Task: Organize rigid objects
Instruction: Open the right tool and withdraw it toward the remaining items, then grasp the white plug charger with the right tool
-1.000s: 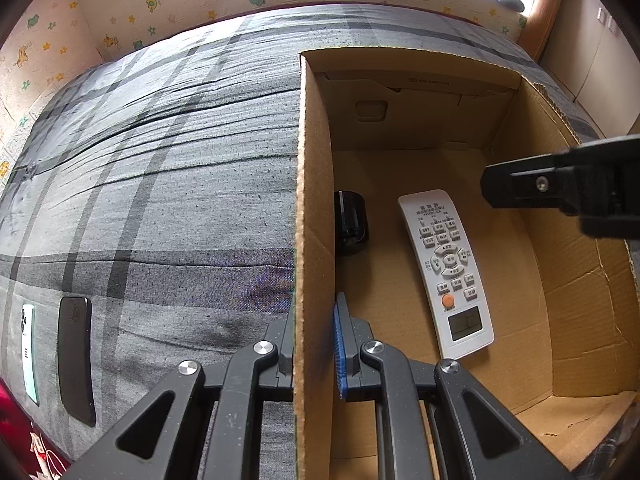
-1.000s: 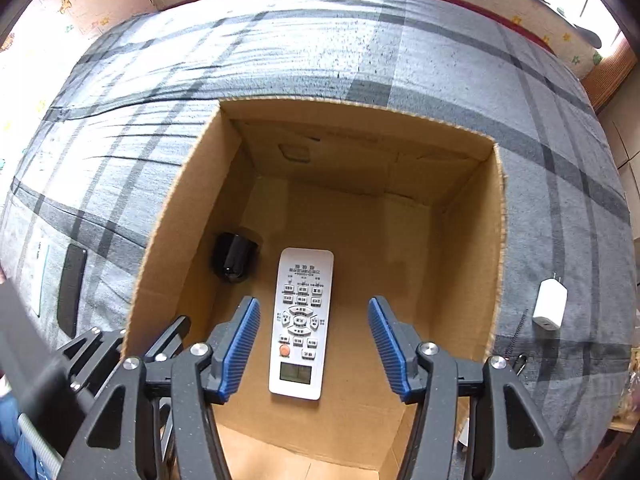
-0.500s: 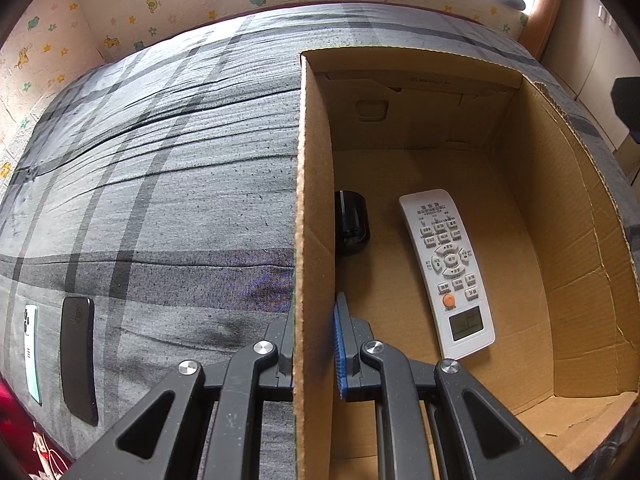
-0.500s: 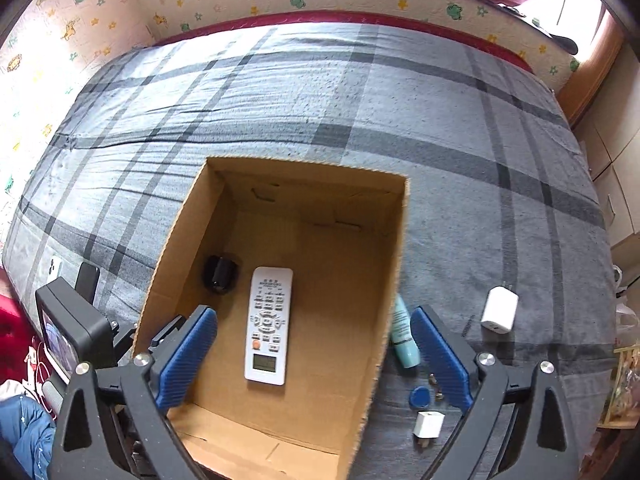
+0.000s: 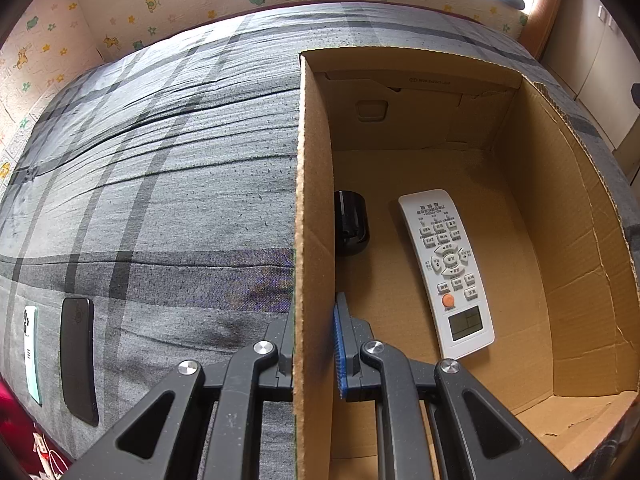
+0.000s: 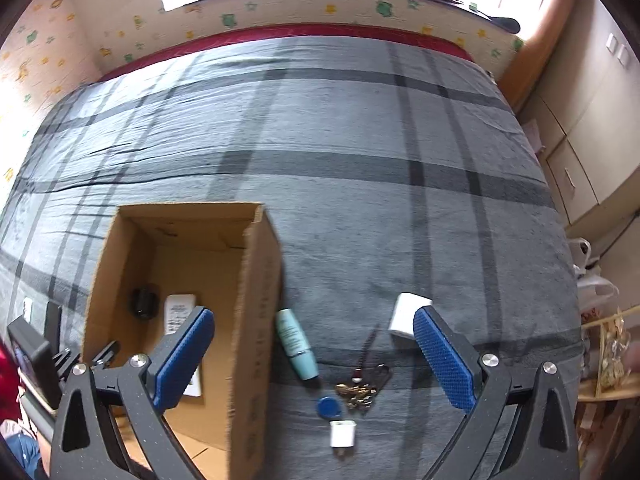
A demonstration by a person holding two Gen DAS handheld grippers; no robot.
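The left gripper [image 5: 314, 344] clamped the cardboard box [image 5: 314, 200] wall; the right gripper [image 6: 314, 354] (jaws spread wide) held nothing.

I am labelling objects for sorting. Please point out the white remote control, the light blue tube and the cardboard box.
white remote control [image 5: 448, 268]: left wrist view, on its button area.
light blue tube [image 6: 295, 342]: right wrist view, on the middle of its body.
cardboard box [image 6: 256, 320]: right wrist view, on its outer side wall.

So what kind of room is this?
Probably a child's bedroom: a bed with a grey plaid blanket, cartoon animal-and-star wallpaper along the wall, and pale cupboards beside it.
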